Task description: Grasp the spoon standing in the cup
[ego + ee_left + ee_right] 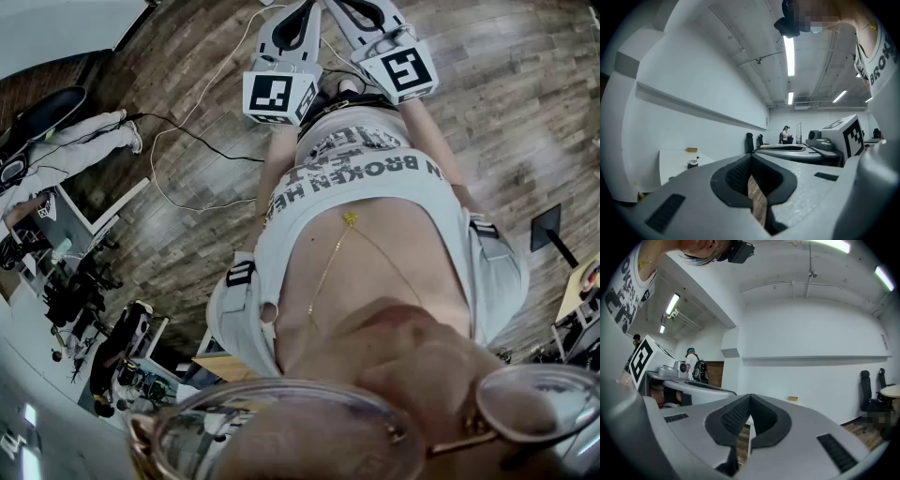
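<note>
Left tongs [751, 156] and right tongs [750, 397] closed, empty, over open floor [187, 216]. Cup [693, 164] with spoon [697, 158] stands on the worktop [670, 161], well apart, leftward.

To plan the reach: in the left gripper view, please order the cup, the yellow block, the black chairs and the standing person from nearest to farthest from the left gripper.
1. Cup: on the table, left of the left gripper.
2. Yellow block: same table, behind the cup.
3. Chairs: farther back, centre.
4. Person: far end, right of the chairs.
</note>
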The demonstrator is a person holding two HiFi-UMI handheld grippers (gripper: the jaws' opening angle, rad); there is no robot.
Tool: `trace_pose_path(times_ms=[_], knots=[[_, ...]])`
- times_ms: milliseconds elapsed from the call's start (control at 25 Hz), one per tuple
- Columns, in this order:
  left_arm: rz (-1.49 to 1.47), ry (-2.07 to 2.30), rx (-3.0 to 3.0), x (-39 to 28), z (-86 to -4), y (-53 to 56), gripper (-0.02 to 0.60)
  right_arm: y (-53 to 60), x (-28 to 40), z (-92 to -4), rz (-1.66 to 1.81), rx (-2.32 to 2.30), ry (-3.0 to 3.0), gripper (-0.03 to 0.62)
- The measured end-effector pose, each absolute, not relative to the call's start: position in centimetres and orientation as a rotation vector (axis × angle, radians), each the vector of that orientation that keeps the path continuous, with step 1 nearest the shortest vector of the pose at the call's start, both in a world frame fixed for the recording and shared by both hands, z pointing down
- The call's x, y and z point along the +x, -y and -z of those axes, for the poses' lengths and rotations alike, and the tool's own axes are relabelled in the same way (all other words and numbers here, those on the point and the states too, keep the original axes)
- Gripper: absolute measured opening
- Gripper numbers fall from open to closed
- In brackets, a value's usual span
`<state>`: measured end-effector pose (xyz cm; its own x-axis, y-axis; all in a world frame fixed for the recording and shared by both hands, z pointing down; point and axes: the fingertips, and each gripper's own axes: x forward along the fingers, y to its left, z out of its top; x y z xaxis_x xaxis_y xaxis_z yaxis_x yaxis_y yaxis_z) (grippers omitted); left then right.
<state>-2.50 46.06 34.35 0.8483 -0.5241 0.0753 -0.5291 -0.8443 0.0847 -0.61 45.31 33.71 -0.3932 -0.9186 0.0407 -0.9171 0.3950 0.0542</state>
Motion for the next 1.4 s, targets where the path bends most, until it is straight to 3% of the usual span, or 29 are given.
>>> trace_pose_path(times_ms=[600,1400], knots=[[-0.029,0.908,2.893,-6.8,-34.8,-40.1,-0.009,-40.1,1.6,-35.1,0.021,1.764,2.520,0.006],[-0.023,0.777,2.928,-10.7,-36.0,-24.0,-0.009,-23.5,-4.7,-35.7,0.034,1.847,2.474,0.006]])
